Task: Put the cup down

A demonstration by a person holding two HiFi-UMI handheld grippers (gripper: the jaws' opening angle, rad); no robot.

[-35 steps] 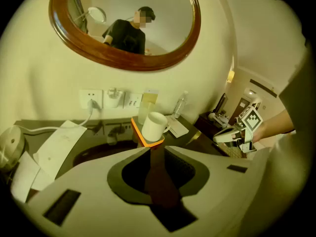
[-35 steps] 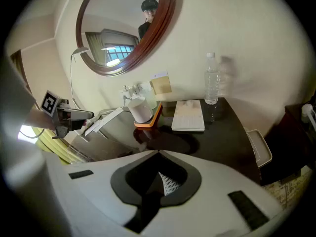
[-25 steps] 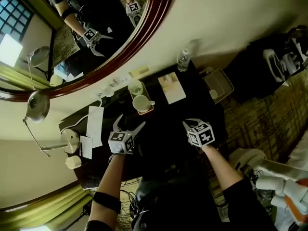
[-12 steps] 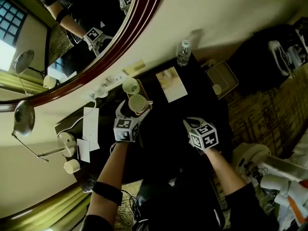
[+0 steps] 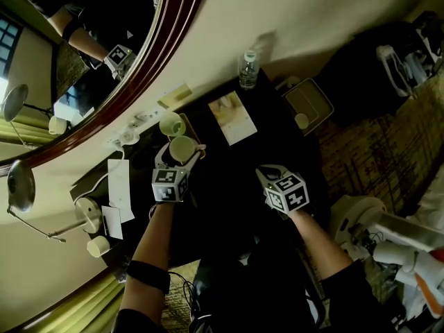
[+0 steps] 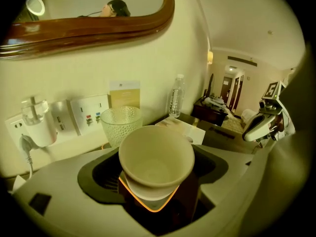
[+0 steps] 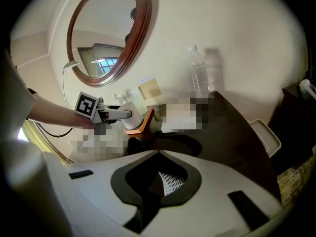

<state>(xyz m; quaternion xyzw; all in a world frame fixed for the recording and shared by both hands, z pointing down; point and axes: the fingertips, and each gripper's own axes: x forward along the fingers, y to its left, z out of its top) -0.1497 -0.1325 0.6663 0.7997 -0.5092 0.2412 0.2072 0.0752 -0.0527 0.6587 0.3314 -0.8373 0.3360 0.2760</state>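
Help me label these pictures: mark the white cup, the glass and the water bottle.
white cup [image 6: 157, 164], left gripper view, inner bottom.
glass [image 6: 120, 125], left gripper view, dimpled side.
water bottle [image 6: 175, 100], left gripper view, clear body.

We see a cream cup [image 6: 157, 154] on a tray [image 6: 133, 198] edged in bright orange. Behind it is a clear glass [image 6: 120, 122] with a dimpled pattern all over. The table [image 5: 277, 144] is black, the wall [image 5: 312, 19] is pale cream, and the mirror frame [image 5: 179, 19] is dark reddish-brown wood. The right gripper [image 7: 159, 157] has a white shell and black pads, and its marker cube [image 5: 286, 193] bears black squares on white. The carpet [image 5: 388, 144] is brown with lighter scrawled lines. We note a yellow-green curtain [image 5: 62, 311] and a black wristband [image 5: 147, 276].
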